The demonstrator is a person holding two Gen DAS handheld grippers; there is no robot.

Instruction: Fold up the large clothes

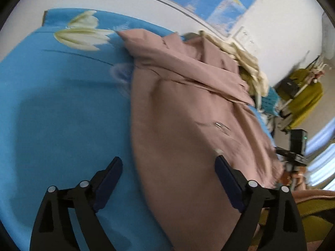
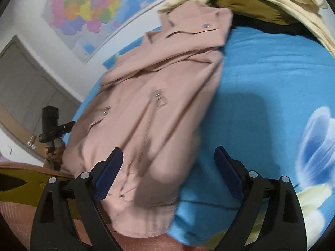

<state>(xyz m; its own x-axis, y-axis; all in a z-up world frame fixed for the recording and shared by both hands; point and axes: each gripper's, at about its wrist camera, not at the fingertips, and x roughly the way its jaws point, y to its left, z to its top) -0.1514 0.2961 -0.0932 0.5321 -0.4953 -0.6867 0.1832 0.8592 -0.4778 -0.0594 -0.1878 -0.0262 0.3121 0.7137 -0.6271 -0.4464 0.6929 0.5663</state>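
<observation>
My left gripper [image 1: 168,166] and right gripper [image 2: 168,159] hung released over the pink jacket [image 1: 188,108] near the bedsheet's [image 1: 62,115] edge (a hasty pinch could bunch its slack hem).

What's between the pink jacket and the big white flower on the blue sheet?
Nothing but bare blue sheet. In the left wrist view, the pink jacket lies to the right of the white flower, with only sheet between them.

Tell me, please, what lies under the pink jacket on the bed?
The pink jacket lies on a blue floral bedsheet, which shows all around it. Its collar end meets a heap of cream and olive clothes. Whatever lies directly beneath the jacket is covered.
</observation>
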